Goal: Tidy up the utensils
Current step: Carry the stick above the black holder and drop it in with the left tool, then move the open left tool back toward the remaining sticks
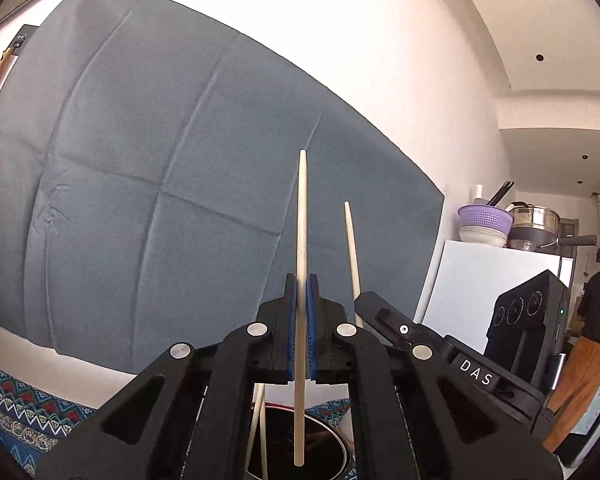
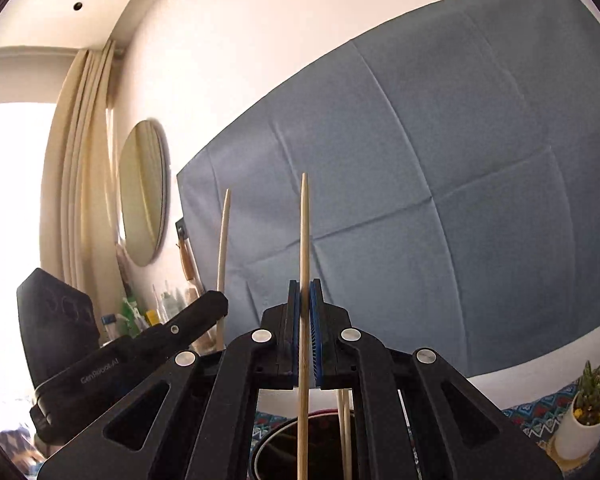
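Nearest, at 6 o'clock in both wrist views: a dark round holder [image 1: 300, 440] with a pale rim, half hidden behind black linkage arms, resting on a patterned blue cloth [image 1: 16, 404] over the worktop. Two more pale sticks [image 1: 260, 428] leaning inside it, lower ends cut off by the frame edge.

Left gripper [image 1: 302, 312]: jaws clenched on a pale wooden chopstick [image 1: 301, 240], blue pads pressed against both sides. Stick upright, smooth, light tan, tapering to a rounded tip at 12 o'clock, lower end hanging over the holder mouth. Whether it touches the bottom: cannot tell.

Right gripper [image 2: 305, 320]: jaws likewise grasping a second chopstick [image 2: 305, 248], slimmer at the tip, upright, lower part running down over the same holder [image 2: 284, 440] and out of frame.

Each gripper visible in the other's view: right one at 3 o'clock from the left camera, left one at 9 o'clock from the right camera, each showing its stick rising beside the black body.

Further off: a small potted cactus [image 2: 592, 400] at 4 o'clock in the right view. Behind, a creased grey-blue sheet [image 1: 180, 160] hung on a white wall. Far at 3 o'clock in the left view, a white fridge [image 1: 484, 280] stacked with bowls and pots; details blurred.
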`<state>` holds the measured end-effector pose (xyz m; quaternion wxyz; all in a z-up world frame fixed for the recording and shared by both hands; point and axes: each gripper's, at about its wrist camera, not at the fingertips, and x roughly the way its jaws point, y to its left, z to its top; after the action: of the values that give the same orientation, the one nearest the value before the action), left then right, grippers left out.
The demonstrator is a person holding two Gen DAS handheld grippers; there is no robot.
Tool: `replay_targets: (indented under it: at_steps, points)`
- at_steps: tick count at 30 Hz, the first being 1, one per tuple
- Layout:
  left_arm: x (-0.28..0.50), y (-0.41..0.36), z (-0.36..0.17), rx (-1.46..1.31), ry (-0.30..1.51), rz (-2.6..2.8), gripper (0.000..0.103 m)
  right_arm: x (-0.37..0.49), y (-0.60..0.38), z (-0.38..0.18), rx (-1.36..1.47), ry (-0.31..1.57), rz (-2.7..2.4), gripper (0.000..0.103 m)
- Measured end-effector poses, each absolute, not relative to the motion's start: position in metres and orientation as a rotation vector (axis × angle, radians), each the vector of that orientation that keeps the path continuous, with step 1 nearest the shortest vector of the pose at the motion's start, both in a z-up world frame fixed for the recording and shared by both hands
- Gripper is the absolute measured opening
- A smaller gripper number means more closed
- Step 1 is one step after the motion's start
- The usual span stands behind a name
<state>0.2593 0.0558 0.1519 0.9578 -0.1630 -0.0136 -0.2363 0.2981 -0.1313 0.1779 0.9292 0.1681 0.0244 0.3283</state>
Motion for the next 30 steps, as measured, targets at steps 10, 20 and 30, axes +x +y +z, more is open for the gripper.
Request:
replay_targets:
  at_steps: [10,20,30]
  points:
    - [0.28,0.045,0.118,-0.35,0.015,-0.478,0.005,0.307,-0.118,0.148,0.276,0.084,0.623,0.005]
    - [0.275,0.045,0.102,-0.323,0.037,-0.468,0.008,0.304,-0.121,0.134,0.207,0.137,0.609,0.008]
    - [0.247,0.063,0.128,-0.289,0.049,-0.363,0.09,0.276,-0.15,0.155,0.121,0.166,0.553,0.051]
